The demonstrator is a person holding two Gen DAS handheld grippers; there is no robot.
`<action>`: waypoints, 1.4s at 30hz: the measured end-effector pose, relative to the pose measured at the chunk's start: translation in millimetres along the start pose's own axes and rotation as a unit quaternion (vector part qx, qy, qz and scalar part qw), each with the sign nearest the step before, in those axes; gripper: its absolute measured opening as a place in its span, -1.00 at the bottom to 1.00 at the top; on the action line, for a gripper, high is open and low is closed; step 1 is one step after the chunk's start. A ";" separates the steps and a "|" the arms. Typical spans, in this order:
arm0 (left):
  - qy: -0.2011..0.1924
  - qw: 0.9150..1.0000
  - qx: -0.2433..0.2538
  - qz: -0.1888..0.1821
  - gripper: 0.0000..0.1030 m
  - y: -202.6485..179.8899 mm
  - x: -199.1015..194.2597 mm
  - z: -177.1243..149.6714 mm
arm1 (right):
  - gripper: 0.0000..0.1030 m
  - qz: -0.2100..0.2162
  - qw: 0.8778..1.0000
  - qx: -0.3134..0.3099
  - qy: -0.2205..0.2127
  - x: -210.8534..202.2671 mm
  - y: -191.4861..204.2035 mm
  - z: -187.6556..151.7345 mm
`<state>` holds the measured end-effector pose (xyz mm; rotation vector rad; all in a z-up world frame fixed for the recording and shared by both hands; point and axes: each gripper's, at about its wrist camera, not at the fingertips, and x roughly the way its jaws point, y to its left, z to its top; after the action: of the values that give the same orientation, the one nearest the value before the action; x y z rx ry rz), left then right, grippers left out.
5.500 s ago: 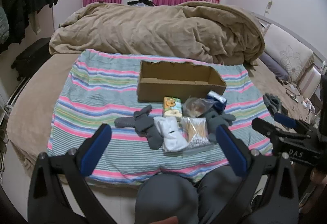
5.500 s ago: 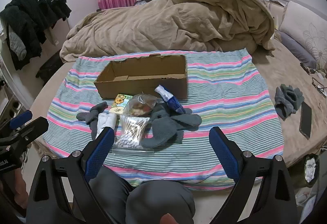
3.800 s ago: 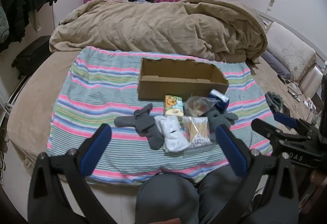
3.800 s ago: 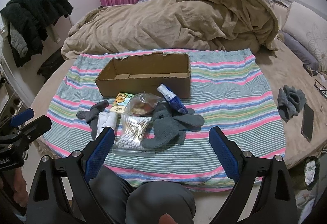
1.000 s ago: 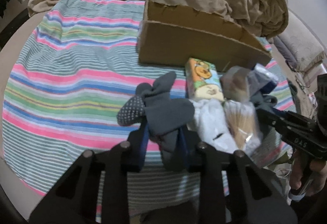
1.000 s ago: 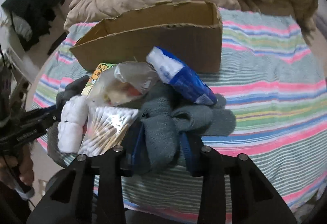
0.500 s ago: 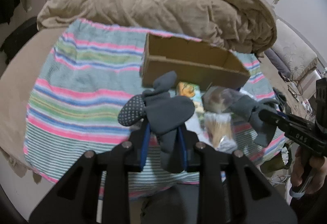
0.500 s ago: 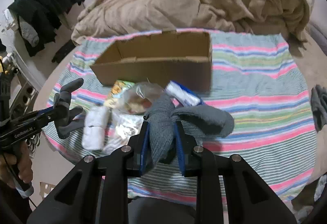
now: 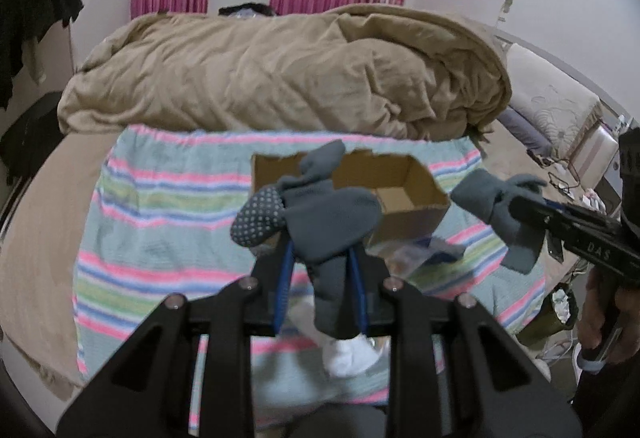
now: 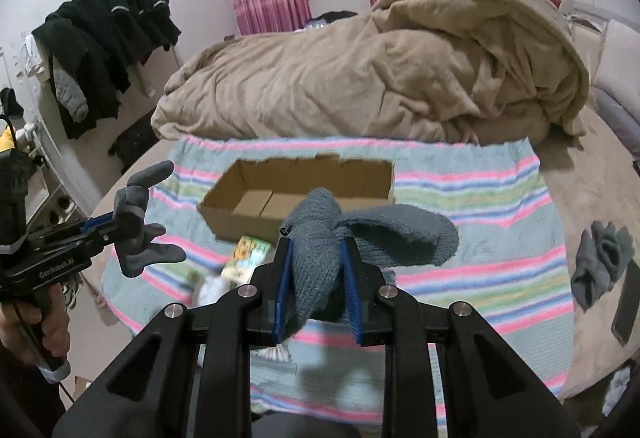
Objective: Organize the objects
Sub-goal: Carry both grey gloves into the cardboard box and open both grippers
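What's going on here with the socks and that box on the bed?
A person is tidying small things on a striped blanket spread over the bed. Each hand works a hand-held gripper: the left hand-held gripper is clamped on a dark grey dotted sock, the right hand-held gripper on a grey knit sock. Both socks are lifted off the blanket in front of the open cardboard box, which looks empty.

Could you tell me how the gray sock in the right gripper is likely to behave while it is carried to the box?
The gray sock droops over both sides of the right gripper, so it is probably floppy and light. Its fuzzy knit likely resists slipping. Loose ends may snag the cardboard box rim.
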<state>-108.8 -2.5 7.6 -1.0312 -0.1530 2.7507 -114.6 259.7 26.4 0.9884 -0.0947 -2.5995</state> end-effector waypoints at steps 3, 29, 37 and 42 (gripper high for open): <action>-0.005 1.000 0.008 0.000 -0.48 -4.6 6.7 11.0 | -0.51 0.003 1.000 -0.006 -0.010 3.3 0.2 10.5; 0.066 0.996 0.003 -0.054 -0.48 -34.5 183.8 48.7 | -0.51 -0.022 1.000 -0.014 0.016 138.6 -22.2 48.8; 0.106 0.993 0.008 -0.055 -0.45 -37.8 214.0 37.4 | -0.49 -0.028 0.999 -0.006 0.043 166.3 -30.2 39.1; 0.124 0.991 -0.003 -0.059 -0.37 -33.2 221.5 33.0 | -0.37 -0.029 0.998 -0.003 0.057 177.6 -31.5 33.3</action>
<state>-288.8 78.1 -103.6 -1.3086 -0.1779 2.4944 -269.0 224.6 -66.4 1.1518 -0.0286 -2.5860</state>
